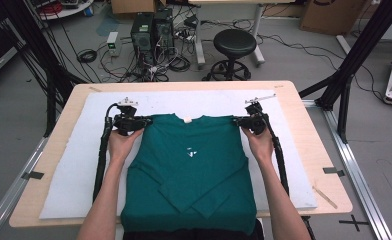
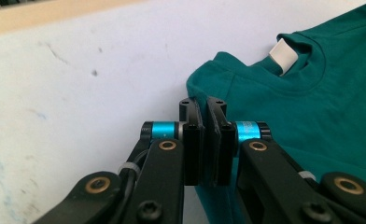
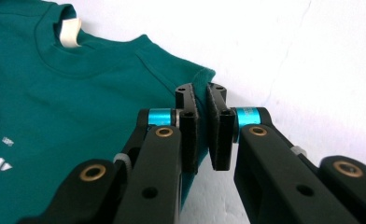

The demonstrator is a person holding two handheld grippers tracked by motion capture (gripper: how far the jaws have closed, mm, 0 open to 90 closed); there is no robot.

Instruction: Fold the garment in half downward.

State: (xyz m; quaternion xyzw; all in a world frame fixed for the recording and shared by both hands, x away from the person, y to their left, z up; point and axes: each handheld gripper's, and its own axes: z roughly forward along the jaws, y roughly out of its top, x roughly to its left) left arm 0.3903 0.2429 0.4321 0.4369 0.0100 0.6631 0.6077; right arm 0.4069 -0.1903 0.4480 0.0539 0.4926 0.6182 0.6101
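Observation:
A teal long-sleeved shirt lies flat on the white mat, collar away from me. Both sleeves are folded across its lower front, and its hem hangs over the near table edge. My left gripper is at the shirt's left shoulder, and in the left gripper view the gripper is shut on the edge of the shirt. My right gripper is at the other shoulder. In the right gripper view that gripper pinches the shoulder hem of the shirt. A white neck label shows inside the collar.
The mat covers most of the wooden table, leaving bare strips at the sides. Beyond the far edge stand a black stool, computer towers and loose cables on the floor. Black frame posts rise at the right.

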